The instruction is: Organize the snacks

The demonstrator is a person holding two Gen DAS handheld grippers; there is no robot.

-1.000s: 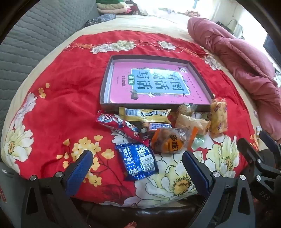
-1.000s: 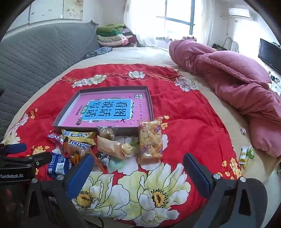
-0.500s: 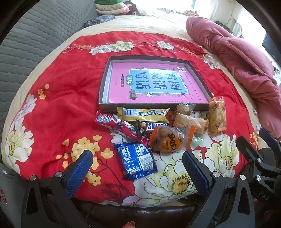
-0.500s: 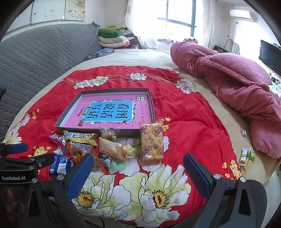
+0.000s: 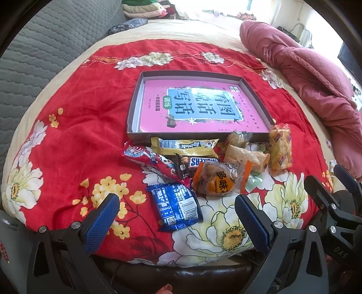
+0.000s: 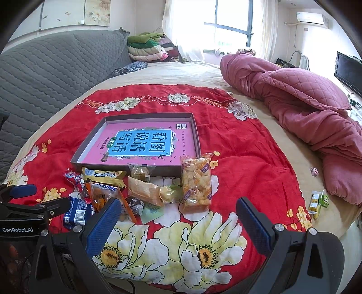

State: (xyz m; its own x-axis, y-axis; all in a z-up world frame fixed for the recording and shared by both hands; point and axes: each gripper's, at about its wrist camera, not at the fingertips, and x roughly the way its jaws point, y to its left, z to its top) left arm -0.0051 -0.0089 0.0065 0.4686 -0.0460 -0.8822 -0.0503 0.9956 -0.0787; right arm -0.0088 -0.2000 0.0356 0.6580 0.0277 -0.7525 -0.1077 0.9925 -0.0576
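Through your left wrist camera, your left gripper (image 5: 176,211) is spread wide and empty, low in the frame, with a blue packet (image 5: 174,209) lying between its fingers. Only here can you read the chocolate bar (image 5: 196,164) and the orange bun packet (image 5: 218,181), mid-frame below the shallow box (image 5: 133,117).

Your right wrist camera shows your right gripper (image 6: 176,217) also wide open, holding nothing. The snack pile (image 6: 144,190) sits centre-left against the box's near wall. Only this view shows two small packets (image 6: 316,202) at lower right, the window (image 6: 230,20) up top, and the pink quilt (image 6: 305,108) on the red flowered blanket (image 6: 244,144).
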